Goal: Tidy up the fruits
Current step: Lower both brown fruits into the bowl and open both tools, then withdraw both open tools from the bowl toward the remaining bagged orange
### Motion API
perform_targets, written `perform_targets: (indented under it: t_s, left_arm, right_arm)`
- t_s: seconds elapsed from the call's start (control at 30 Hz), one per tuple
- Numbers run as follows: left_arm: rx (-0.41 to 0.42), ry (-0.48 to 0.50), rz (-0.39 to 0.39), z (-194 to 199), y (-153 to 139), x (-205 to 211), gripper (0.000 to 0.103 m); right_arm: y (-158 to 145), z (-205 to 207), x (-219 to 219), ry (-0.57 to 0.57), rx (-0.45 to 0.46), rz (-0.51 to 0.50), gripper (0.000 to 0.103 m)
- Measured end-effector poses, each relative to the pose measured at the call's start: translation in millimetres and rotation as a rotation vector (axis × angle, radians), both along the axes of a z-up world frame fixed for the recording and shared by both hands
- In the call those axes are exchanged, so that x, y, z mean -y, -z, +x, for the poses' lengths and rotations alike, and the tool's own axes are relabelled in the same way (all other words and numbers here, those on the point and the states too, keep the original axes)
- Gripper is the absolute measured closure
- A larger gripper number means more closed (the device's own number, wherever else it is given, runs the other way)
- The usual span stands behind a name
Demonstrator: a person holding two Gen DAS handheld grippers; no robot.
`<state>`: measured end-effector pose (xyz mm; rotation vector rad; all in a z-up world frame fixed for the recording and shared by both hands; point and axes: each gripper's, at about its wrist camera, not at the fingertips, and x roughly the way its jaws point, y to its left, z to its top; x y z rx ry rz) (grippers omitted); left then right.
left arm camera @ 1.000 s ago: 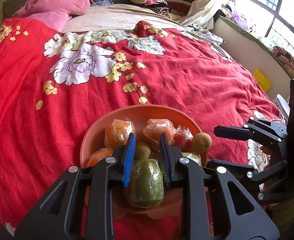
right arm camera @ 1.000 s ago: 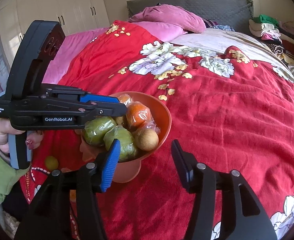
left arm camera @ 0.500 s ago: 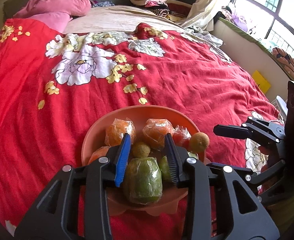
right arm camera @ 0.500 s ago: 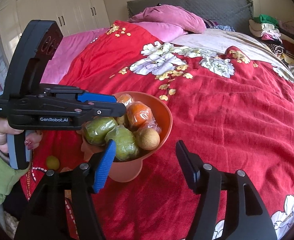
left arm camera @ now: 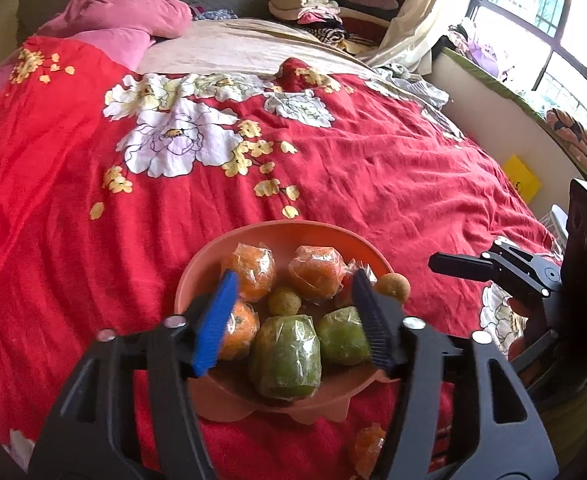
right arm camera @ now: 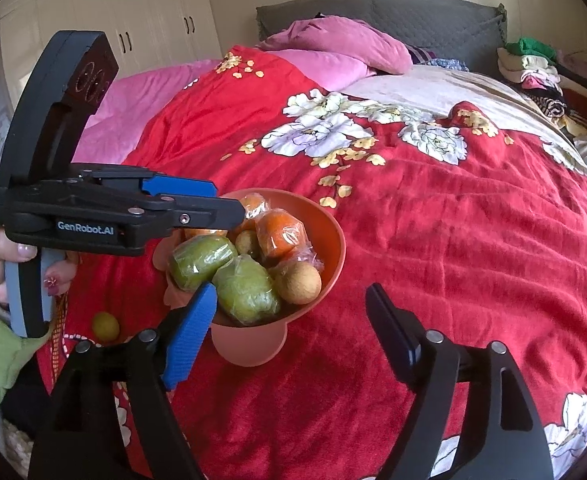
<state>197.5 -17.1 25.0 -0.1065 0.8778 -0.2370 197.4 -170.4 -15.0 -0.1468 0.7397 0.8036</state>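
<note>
An orange pedestal bowl [left arm camera: 213,258] stands on the red bed cover. It holds wrapped oranges [left arm camera: 315,272], two wrapped green fruits [left arm camera: 287,356] and small brown round fruits [left arm camera: 392,286]. My left gripper [left arm camera: 293,320] is open and empty just above the near side of the bowl. The bowl also shows in the right wrist view [right arm camera: 333,240], with the green fruits [right arm camera: 247,290] at its front. My right gripper [right arm camera: 289,332] is open and empty, low in front of the bowl's foot. The left gripper [right arm camera: 229,208] reaches over the bowl from the left there.
A wrapped orange [left arm camera: 367,446] lies on the cover near the bowl's foot. A small yellow fruit [right arm camera: 106,326] lies left of the bowl. Pink pillows [right arm camera: 333,46] and folded clothes [left arm camera: 309,4] are at the bed's far end. A window ledge [left arm camera: 533,112] runs on the right.
My left gripper has opened and let go of the wrapped green fruit, which now rests in the bowl, and has drawn back a little. My right gripper has shifted slightly.
</note>
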Motion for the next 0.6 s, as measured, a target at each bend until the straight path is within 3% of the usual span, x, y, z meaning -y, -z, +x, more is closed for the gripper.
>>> perform_targets:
  t_s: [0.47,0.6]
  left_arm:
    - [0.030,-0.055,-0.032,-13.5,-19.3,-4.9,0.015]
    - [0.041,-0.079,-0.029,-19.8,-26.0,-4.3,0.011]
  right_arm:
    - [-11.4,-9.0,4.0,-0.006,0.050,0.017,0.015]
    - [-18.2,-13.5,8.0,-0.010,0.079,0.040,0.011]
